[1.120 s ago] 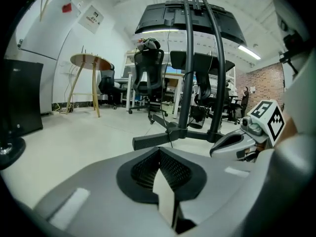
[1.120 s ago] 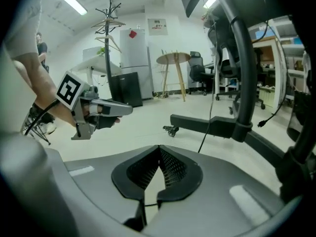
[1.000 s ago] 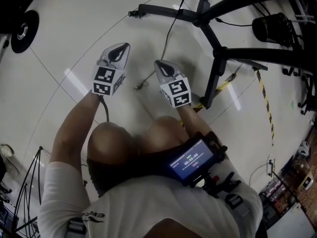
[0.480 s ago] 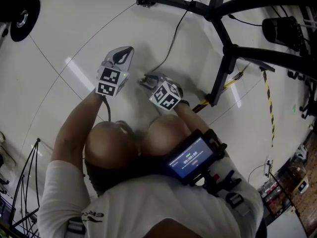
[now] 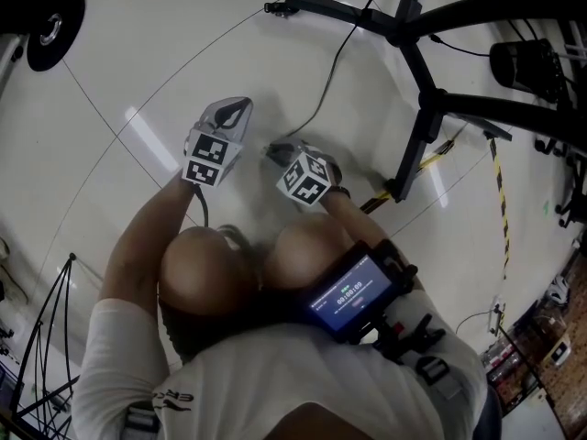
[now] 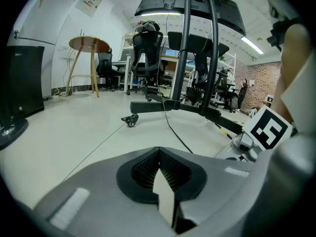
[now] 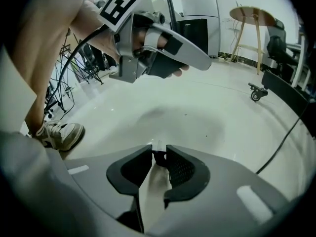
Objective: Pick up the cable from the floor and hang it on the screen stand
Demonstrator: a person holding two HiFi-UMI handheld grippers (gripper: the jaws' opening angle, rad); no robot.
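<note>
Down at 12 o'clock on floor (image 5: 138, 62), my rt hand-held gripper (image 7: 159, 154) has just been closing, now clamped on cable (image 6: 171, 129) end to lift it; lt hand-held gripper (image 6: 159, 151) shut, empty, spare.

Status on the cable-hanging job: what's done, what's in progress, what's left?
Done: nothing is hung yet; the cable lies along the floor. In hand: the right gripper is low at the cable's end, and its jaws have just been closing, with that end apparently pinched between the tips. The left gripper is shut and empty. Left: lift the cable and drape it on the screen stand.
</note>
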